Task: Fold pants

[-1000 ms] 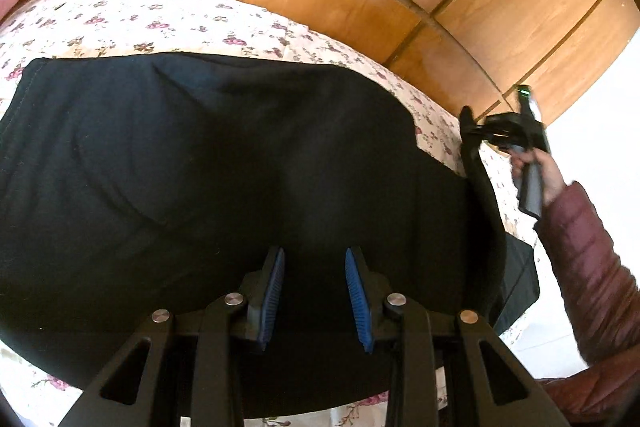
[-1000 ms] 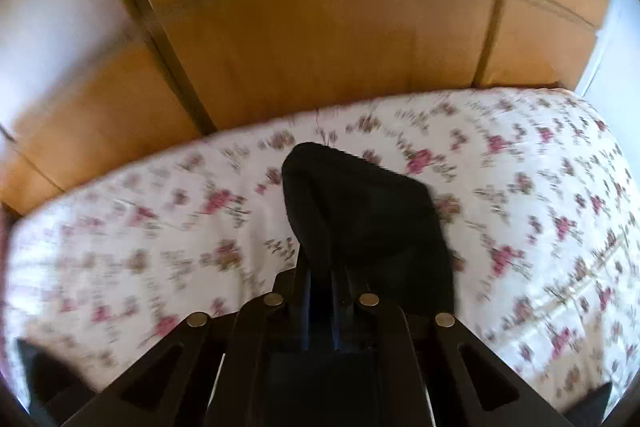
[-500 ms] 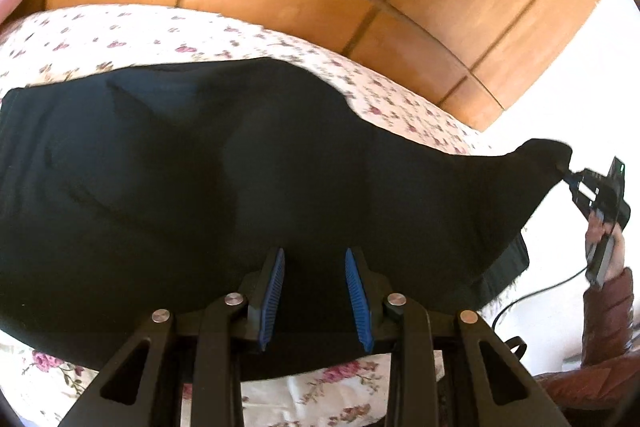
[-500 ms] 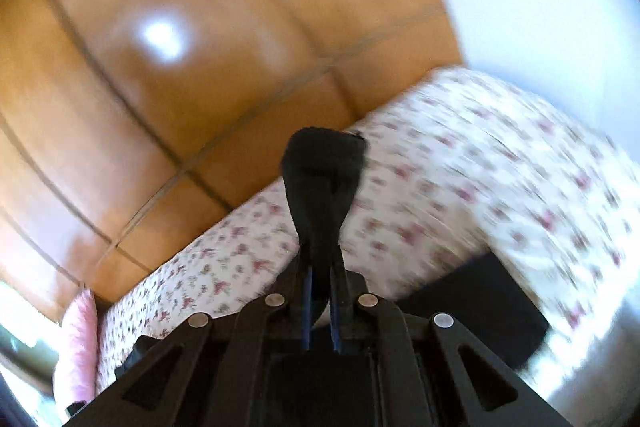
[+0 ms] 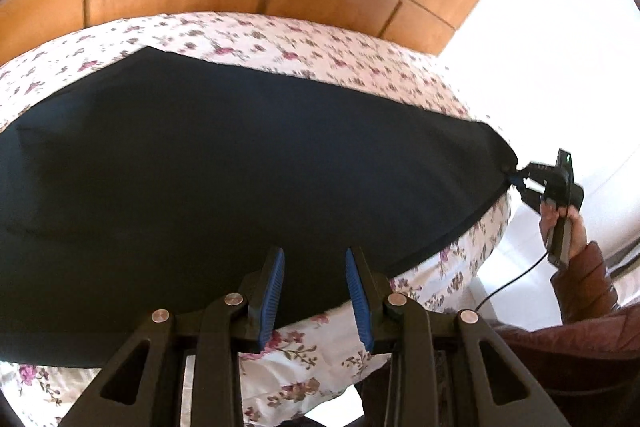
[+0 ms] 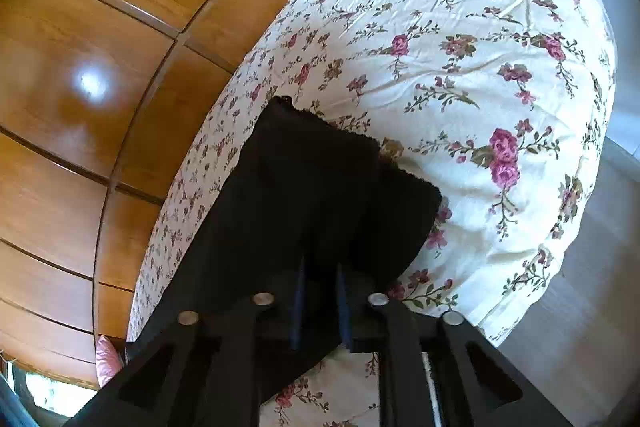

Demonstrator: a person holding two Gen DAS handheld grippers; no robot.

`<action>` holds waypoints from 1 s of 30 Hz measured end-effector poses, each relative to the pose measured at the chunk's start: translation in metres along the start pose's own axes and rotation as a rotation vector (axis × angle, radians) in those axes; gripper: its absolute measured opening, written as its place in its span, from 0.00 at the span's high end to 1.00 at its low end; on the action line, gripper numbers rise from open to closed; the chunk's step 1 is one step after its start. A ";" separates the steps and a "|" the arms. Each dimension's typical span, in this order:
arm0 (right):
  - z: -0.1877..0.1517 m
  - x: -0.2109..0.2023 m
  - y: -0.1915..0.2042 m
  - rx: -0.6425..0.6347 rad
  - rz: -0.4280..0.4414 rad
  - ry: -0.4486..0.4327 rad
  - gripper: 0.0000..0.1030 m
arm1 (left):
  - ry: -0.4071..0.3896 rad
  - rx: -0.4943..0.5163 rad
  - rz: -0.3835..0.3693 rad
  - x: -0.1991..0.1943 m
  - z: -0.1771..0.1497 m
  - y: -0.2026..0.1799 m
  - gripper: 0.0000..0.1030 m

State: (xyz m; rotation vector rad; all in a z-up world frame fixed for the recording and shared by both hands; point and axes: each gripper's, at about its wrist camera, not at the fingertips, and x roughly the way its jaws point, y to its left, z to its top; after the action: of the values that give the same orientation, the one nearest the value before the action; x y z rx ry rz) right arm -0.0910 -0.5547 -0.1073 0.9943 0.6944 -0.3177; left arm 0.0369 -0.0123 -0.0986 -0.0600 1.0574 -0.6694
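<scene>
Floral bed (image 5: 304, 55); black pants (image 5: 224, 163) spread; right tongs (image 6: 320, 291) opening.

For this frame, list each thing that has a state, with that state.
Black pants: spread flat on the bed, one end at the right gripper.
Left gripper: open, empty, above the near edge of the pants.
Right gripper: opening, black cloth between its jaws.
Floral bedsheet: wrinkled, partly covered.

No words, labels, brand names, numbers or signs can be read anywhere in these pictures.
</scene>
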 end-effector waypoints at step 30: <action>-0.048 -0.040 0.039 -0.159 0.042 0.116 0.61 | -0.086 -0.324 -0.105 -0.048 -0.048 0.084 0.69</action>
State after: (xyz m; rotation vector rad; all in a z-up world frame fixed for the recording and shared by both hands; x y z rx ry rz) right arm -0.1182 -0.4958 -0.0725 0.8798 0.7900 -0.1661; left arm 0.0223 0.0933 -0.1152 -0.4242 1.0763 -0.5793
